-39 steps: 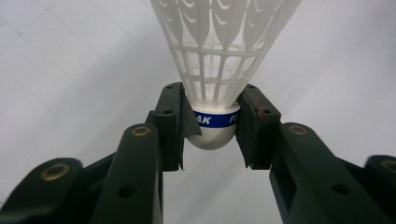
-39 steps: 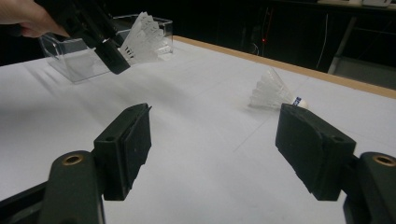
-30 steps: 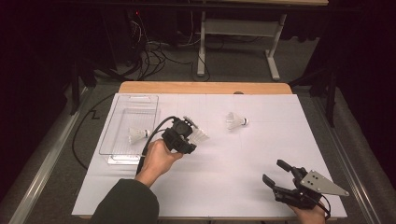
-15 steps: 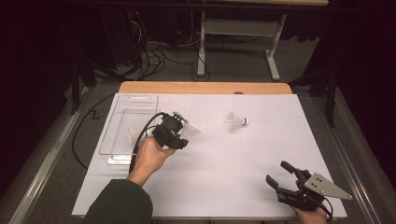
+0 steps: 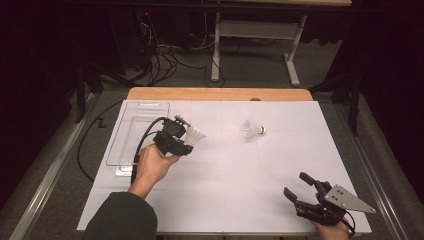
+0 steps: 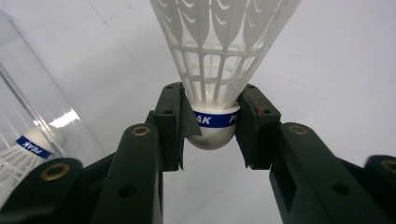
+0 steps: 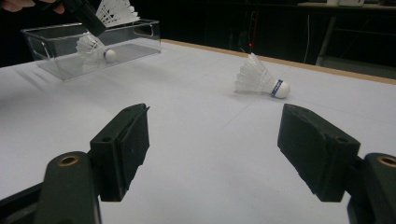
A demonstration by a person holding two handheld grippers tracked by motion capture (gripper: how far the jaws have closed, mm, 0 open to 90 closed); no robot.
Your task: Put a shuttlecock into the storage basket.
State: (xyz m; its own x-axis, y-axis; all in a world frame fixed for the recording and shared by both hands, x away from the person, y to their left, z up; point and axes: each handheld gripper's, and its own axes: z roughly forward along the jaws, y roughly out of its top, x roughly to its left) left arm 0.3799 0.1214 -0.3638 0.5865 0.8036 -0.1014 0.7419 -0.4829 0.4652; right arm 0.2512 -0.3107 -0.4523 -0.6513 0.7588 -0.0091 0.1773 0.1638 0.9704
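Observation:
My left gripper (image 5: 184, 138) is shut on the cork of a white shuttlecock (image 5: 196, 135) and holds it just right of a clear plastic box (image 5: 131, 119). In the left gripper view the pads of the left gripper (image 6: 212, 133) clamp the blue-banded cork, and the shuttlecock's skirt (image 6: 219, 51) points away. A second shuttlecock (image 6: 25, 156) lies inside the box (image 6: 32, 100). A third shuttlecock (image 5: 252, 130) lies on its side on the white table. My right gripper (image 5: 295, 184) is open near the front right edge, and in its own view the right gripper (image 7: 215, 149) has nothing between the jaws.
The white table (image 5: 225, 185) has bare room between the two grippers. Its wooden far edge (image 5: 220, 93) borders a dark floor with cables and a metal stand. The right gripper view shows the box (image 7: 60, 58), the shuttlecock inside it (image 7: 95, 49) and the loose shuttlecock (image 7: 261, 79).
My left gripper has carried its shuttlecock left and a little farther away, closer to the clear box. The right gripper has hardly moved.

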